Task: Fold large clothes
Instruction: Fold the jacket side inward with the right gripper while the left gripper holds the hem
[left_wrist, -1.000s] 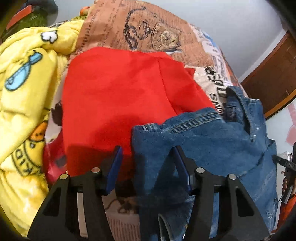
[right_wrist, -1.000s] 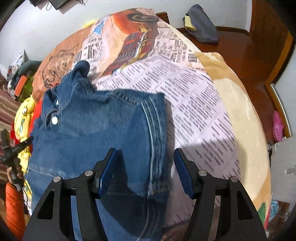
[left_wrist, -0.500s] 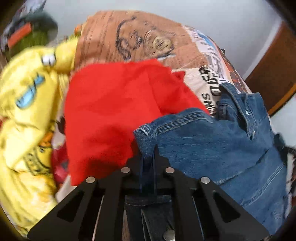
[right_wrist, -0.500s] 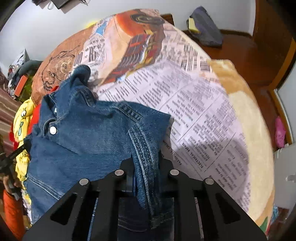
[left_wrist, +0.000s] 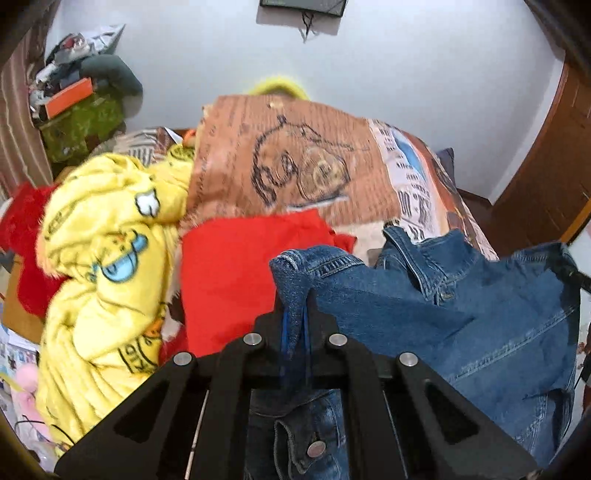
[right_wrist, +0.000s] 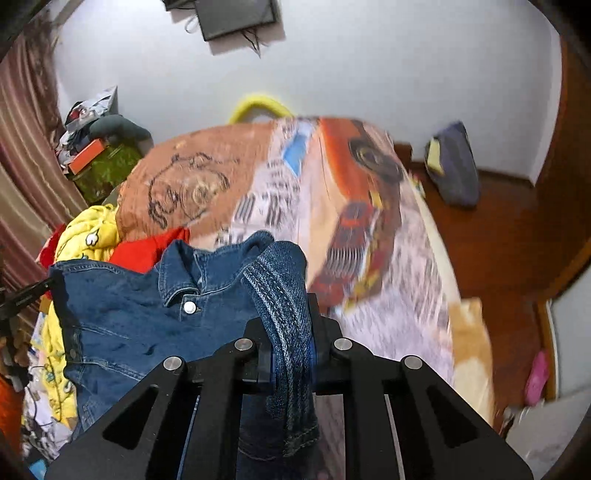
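Two grippers now clamp the denim jacket (left_wrist: 424, 306), one at each corner of its near edge, where a second ago both stood open over flat cloth. At the far left of the left wrist view a yellow cartoon blanket (left_wrist: 107, 273) lies heaped on the bed (left_wrist: 295, 166), with a red garment (left_wrist: 236, 273) spread beside it at centre left; neither is touched. Just right of that, at lower centre, the left gripper (left_wrist: 295, 332) is clenched on a bunched corner of denim, its jaws having just closed. The jacket stretches from there to the right edge of that frame, collar up, sagging between the two holds. In the right wrist view the right gripper (right_wrist: 291, 350) likewise bites a stitched hem at lower centre, the jacket body hanging to its left and bare newspaper-print bedspread to its right. Both corners are lifted clear of the bed, so I judge the fold is starting: the near edge looks ready to be carried over toward the collar. No containers relevant to the task show.
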